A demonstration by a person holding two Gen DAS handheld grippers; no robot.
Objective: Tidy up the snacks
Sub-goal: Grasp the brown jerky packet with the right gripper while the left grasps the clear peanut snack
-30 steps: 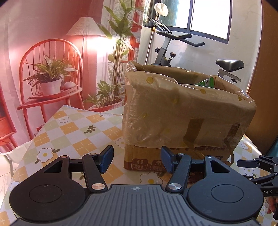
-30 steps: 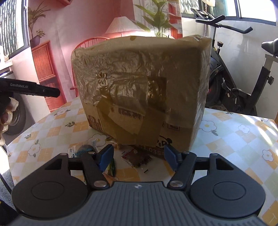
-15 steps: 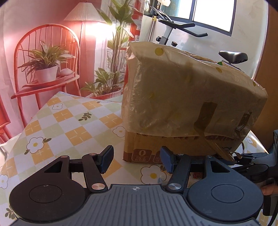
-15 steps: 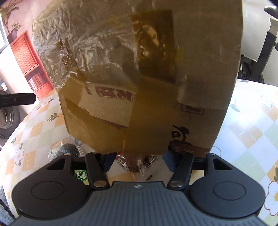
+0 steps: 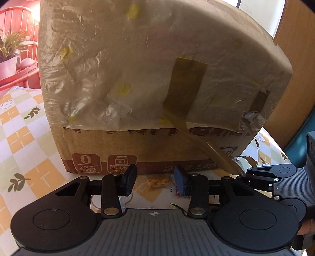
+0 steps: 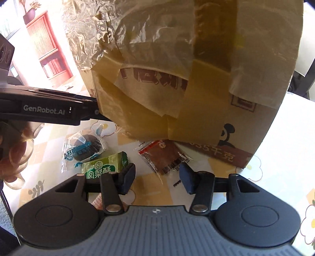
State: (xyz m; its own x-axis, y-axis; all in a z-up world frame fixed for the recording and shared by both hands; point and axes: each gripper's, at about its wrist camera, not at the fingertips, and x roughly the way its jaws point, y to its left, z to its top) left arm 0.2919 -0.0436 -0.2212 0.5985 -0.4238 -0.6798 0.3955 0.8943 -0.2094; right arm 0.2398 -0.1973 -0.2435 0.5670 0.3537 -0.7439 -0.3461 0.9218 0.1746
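The left gripper (image 6: 94, 112) reads "GenRobot.AI", the green snack packet (image 6: 102, 166) "凤梨酥", and the cardboard box (image 5: 137, 145) carries "0 反式脂肪酸" and "千克".

Home: potted plant (image 5: 8, 45), red chair (image 5: 17, 17), floral tablecloth (image 5: 21, 141)

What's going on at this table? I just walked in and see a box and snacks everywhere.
A person is sorting snacks with a gripper in each hand. Both reach toward the base of the tape-wrapped brown cardboard box. The right gripper is closing over the brown dried-meat packet, not yet gripping it; a green pineapple-cake wrapper and clear-wrapped dark round cake lie beside. The left gripper is closing over a clear packet with yellowish pieces.
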